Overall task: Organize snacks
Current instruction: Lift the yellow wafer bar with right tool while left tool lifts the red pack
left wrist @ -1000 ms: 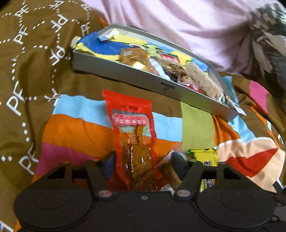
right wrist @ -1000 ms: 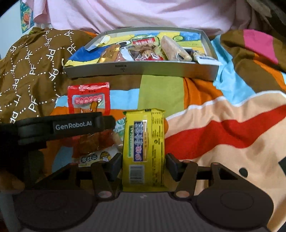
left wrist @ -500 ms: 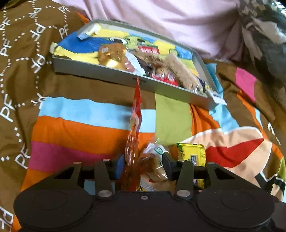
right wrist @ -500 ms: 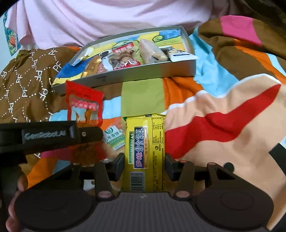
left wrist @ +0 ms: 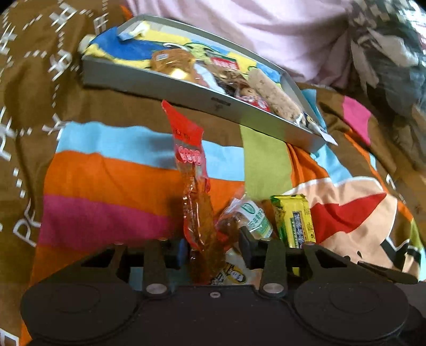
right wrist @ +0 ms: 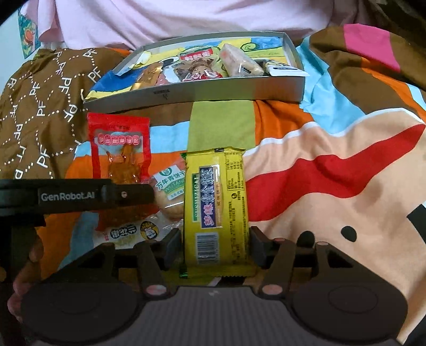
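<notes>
Striped multicolour blanket (right wrist: pixel 332 165), brown lettered cloth (right wrist: pixel 40 111), pink fabric (right wrist: pixel 186 16)

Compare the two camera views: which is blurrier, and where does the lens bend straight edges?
Left wrist view: softer, the brown patterned blanket smeared at the left edge. Right wrist view: sharp, print on the yellow packet crisp. Both views: fisheye bowing, the grey tray front wall curving, corners dark.

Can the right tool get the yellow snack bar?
Probably yes. The yellow snack bar already lies between the right tool's fingers, with nothing covering it. The jaws are opening now, so they would need to close again to grip it.
</notes>
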`<state>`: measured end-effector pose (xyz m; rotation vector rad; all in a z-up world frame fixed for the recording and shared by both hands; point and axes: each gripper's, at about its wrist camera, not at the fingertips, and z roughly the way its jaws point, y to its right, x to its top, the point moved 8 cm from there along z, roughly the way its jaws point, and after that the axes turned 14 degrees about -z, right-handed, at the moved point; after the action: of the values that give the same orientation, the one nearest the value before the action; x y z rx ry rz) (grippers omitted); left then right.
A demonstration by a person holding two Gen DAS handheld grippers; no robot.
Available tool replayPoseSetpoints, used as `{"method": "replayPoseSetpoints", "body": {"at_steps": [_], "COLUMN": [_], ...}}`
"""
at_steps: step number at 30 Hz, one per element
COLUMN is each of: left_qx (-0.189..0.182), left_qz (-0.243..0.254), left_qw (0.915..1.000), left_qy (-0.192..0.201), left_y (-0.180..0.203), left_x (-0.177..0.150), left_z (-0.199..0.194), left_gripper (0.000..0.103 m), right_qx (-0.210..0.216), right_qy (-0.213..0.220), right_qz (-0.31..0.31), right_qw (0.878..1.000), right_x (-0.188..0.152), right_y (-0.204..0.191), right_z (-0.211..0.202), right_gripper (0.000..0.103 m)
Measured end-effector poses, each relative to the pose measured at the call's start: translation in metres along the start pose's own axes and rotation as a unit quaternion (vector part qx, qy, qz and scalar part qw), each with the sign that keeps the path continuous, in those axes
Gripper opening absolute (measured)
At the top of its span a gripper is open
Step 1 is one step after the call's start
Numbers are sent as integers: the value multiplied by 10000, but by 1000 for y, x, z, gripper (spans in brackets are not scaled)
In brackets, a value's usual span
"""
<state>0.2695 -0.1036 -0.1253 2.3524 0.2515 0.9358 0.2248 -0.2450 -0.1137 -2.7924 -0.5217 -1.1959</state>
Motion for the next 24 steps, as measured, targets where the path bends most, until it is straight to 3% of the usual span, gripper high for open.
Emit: {"method": "replayPoseSetpoints", "body": {"at_steps": [4,8,12,14,24], "left_qx": [-228,-320,-289,-269,183], "left_qz": [-228,-248,-240,-266,51], "left_qw": [9995,9990,9989,9988,9988], "left_qy": [70,193,287,310,460], "left_y": [-8,-12,-13,-13,-3], "left_x": [-2,-5,-6,-6,-5], "left_z": [-2,-2,0,0,2], "left_gripper": [37,34,32,32,28], "right_qx": [-25,-3,24,11,65], "right_qy": [3,41,131,169,201], "right_qz": [-103,-60,174,276,309], "right_qw": [9999,10000,9998,9995,9993], "right_x": [0,0,2,2,3], "right_y": [-8,-11,-5,-1,0], "right_z": [3,2,1,1,2], "right_gripper": [78,79,67,54,52]}}
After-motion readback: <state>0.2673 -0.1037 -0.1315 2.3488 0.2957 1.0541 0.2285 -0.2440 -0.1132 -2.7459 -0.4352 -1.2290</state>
